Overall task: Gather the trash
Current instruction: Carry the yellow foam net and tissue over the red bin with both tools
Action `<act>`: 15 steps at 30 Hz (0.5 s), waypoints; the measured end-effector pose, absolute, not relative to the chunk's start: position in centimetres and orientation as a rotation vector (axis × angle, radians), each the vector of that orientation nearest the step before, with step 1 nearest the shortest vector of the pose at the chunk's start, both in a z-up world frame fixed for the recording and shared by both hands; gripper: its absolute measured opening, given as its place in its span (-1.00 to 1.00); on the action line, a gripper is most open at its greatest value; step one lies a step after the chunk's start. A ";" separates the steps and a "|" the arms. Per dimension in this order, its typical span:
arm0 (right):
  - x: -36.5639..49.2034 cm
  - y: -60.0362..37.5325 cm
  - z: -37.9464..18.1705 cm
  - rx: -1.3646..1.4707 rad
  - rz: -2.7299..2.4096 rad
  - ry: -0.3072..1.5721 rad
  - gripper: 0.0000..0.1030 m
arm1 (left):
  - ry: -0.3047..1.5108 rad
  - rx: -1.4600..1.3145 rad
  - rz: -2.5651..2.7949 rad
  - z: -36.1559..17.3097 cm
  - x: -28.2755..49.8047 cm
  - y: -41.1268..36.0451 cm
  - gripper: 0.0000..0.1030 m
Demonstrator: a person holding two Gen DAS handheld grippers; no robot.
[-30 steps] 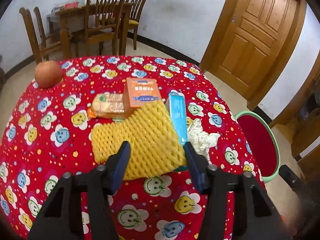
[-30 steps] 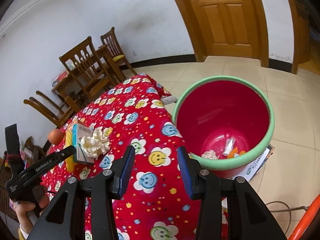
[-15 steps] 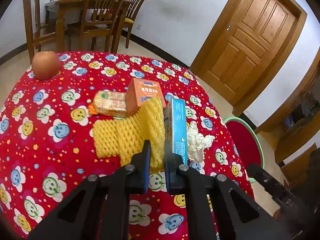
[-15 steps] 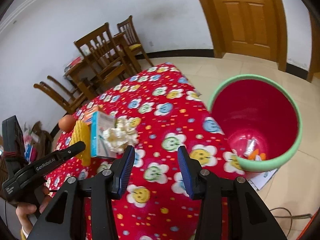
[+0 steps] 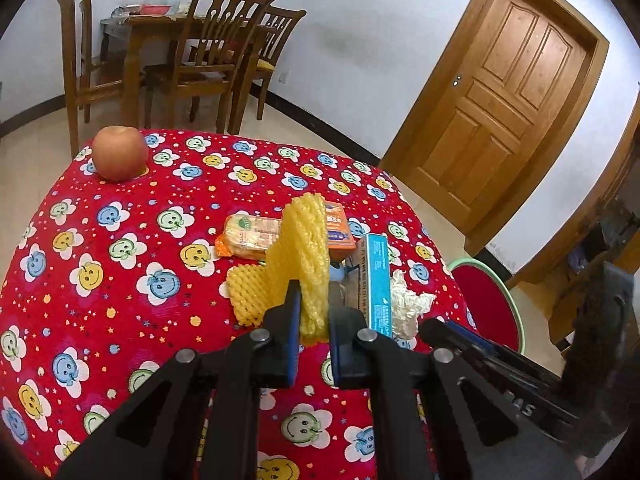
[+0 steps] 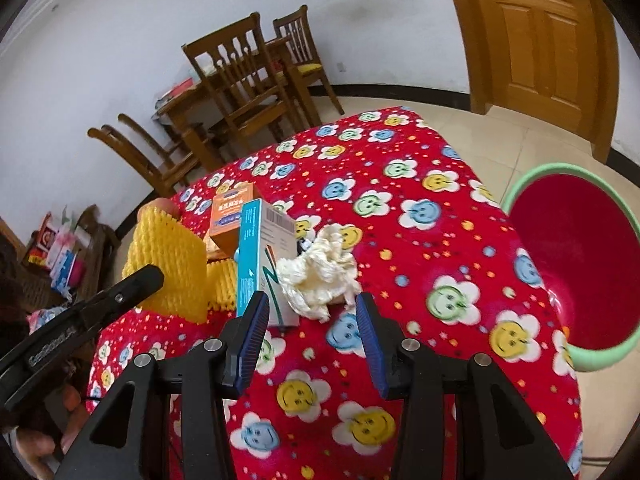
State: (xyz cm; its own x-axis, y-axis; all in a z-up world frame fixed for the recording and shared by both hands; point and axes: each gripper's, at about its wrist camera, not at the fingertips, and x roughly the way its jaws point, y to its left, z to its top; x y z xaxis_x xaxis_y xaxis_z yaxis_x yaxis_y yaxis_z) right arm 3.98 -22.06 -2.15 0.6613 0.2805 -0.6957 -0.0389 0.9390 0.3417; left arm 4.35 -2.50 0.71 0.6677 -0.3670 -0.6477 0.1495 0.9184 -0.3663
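Both wrist views angled down, close over table [image 5: 120, 300], sharing blue box [image 5: 378, 280]

tablecloth [image 5: 120, 280]: showing red with smiley flowers | foam net [image 5: 304, 248]: glowing yellow | bin [image 6: 576, 256]: showing red inside, green rim | apple [image 5: 119, 153]: looking reddish-orange

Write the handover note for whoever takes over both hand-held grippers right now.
Left hand-held gripper: shut on the yellow foam net, lifting it off the red tablecloth.
Right hand-held gripper: open, empty, facing the crumpled tissue.
On the cloth: teal box, orange box, wrapped snack, apple.
Bin stands beside the table.
Left: bin the net, then the rest of the trash.
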 end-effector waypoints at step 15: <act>5.4 -20.8 -3.5 0.279 0.184 0.860 -0.72 | 0.733 -0.310 -0.329 2.5 3.1 -1.5 -0.80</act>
